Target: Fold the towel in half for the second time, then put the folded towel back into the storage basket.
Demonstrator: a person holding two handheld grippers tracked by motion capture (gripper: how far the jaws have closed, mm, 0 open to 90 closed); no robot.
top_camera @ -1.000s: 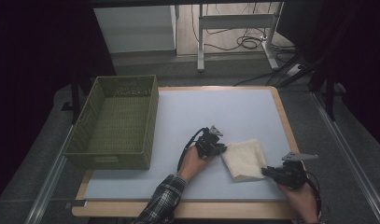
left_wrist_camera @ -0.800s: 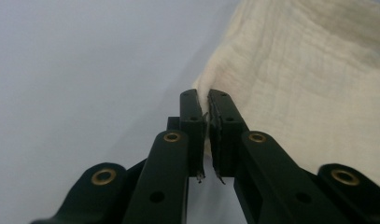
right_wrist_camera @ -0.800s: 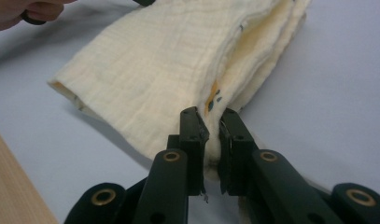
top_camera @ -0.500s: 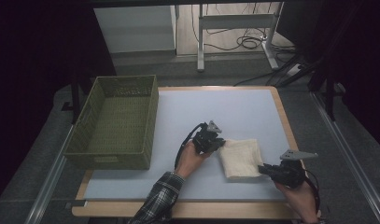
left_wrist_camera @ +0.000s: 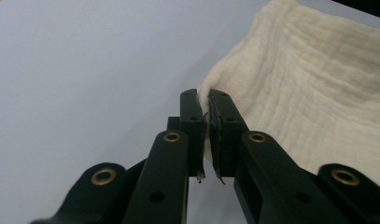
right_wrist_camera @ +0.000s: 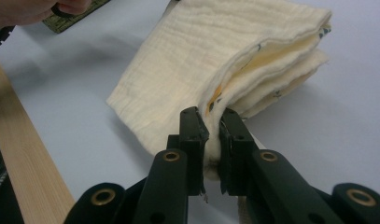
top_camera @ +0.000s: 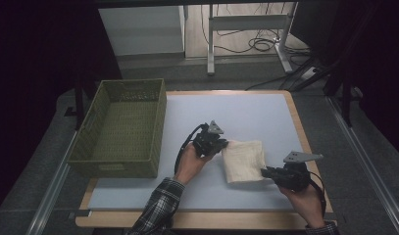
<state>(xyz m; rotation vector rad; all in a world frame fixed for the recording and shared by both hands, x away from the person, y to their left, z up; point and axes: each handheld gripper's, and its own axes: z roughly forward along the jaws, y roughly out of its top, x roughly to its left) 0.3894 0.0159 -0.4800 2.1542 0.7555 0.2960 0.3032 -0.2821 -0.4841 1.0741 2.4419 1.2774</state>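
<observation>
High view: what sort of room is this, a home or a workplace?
Likely a lab or workshop set up for recording. A bare white table holds just a folded cream cloth and a green basket, with cables trailing over the floor behind.

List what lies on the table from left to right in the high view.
Green basket → left tool, shut on the cloth's left corner → folded cream cloth → right tool, shut on the cloth's near right corner.
</observation>
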